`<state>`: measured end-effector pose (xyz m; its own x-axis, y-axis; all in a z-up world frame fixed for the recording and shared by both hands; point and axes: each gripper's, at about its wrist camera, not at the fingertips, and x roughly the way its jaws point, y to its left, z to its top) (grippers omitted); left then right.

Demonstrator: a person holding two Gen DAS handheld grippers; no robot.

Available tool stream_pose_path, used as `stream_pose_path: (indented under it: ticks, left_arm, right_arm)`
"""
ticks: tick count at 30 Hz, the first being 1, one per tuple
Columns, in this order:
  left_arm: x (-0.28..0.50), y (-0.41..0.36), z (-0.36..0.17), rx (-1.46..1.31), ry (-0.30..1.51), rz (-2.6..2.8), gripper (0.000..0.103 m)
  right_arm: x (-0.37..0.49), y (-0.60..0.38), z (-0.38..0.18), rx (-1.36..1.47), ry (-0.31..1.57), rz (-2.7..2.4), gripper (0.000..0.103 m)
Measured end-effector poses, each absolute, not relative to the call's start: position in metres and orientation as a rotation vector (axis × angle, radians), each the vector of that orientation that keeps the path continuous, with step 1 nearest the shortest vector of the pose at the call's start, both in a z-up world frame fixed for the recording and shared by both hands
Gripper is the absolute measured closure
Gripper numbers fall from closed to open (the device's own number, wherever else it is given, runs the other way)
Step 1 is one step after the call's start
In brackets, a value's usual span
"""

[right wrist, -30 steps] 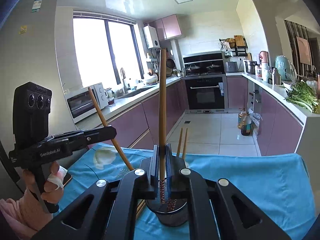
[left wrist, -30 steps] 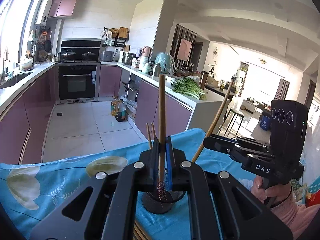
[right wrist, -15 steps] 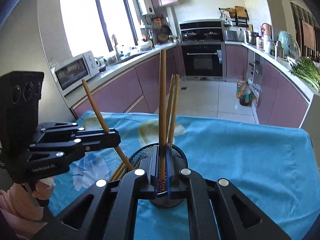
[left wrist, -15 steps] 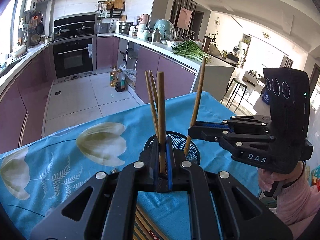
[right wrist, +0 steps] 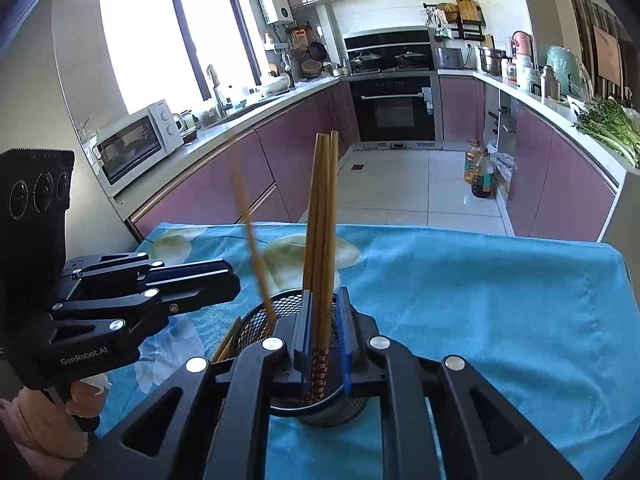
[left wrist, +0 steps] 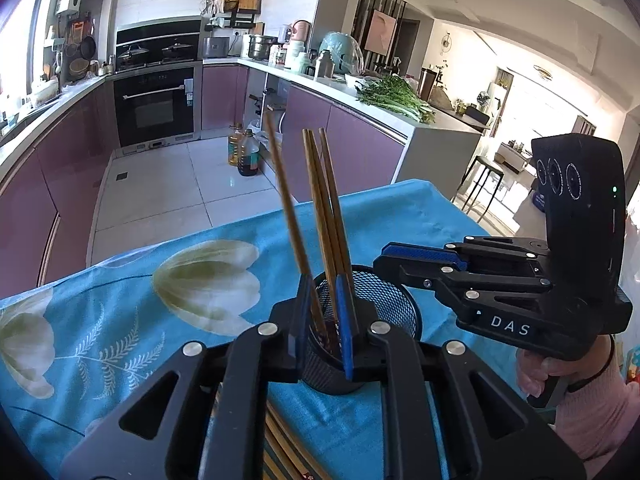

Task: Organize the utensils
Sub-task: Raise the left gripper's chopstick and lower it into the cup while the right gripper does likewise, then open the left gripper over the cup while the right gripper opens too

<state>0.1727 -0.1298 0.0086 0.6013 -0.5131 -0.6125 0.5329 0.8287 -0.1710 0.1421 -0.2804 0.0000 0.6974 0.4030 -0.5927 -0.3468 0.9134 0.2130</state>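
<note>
A black mesh cup [left wrist: 386, 304] [right wrist: 260, 320] stands on the blue flowered cloth [left wrist: 120, 320] and holds several wooden chopsticks [left wrist: 326, 208] [right wrist: 324, 216]. My left gripper [left wrist: 324, 320] hovers at the cup's near rim and its jaws are opening. Between them a blurred chopstick [left wrist: 284, 204] leans left with its tip in the cup, and no pad presses on it. My right gripper [right wrist: 324, 320] is over the cup too, jaws opening, with upright chopsticks loose in the gap. Each gripper shows in the other's view, the right [left wrist: 384, 260] and the left [right wrist: 234, 284].
More chopsticks lie flat on the cloth under my grippers [left wrist: 280, 440] [right wrist: 226, 344]. The table's far edge [right wrist: 440, 228] drops to a tiled kitchen floor. A person's hands hold both tools [left wrist: 536, 376] [right wrist: 84, 392]. Purple cabinets, an oven and counters stand beyond.
Both grippers sank toward the cup, each carrying a chopstick down into it. Their jaws, shut on the chopsticks before, have parted. The left one's chopstick now tips to the left.
</note>
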Motion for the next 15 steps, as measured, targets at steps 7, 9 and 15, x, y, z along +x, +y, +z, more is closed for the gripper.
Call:
stream_pose_path:
  ticks: [7, 9, 15]
  left_arm:
    - [0.137, -0.090, 0.018, 0.006, 0.584, -0.521, 0.070]
    - [0.125, -0.076, 0.016, -0.001, 0.565, -0.496, 0.066]
    - [0.102, -0.039, -0.010, -0.012, 0.610, -0.409, 0.057]
  right_arm:
    - [0.105, -0.281, 0.013, 0.089, 0.580, 0.454, 0.055]
    - [0.090, -0.278, 0.015, 0.081, 0.546, 0.479, 0.048]
    - [0.063, -0.258, 0.002, 0.068, 0.557, 0.564, 0.044]
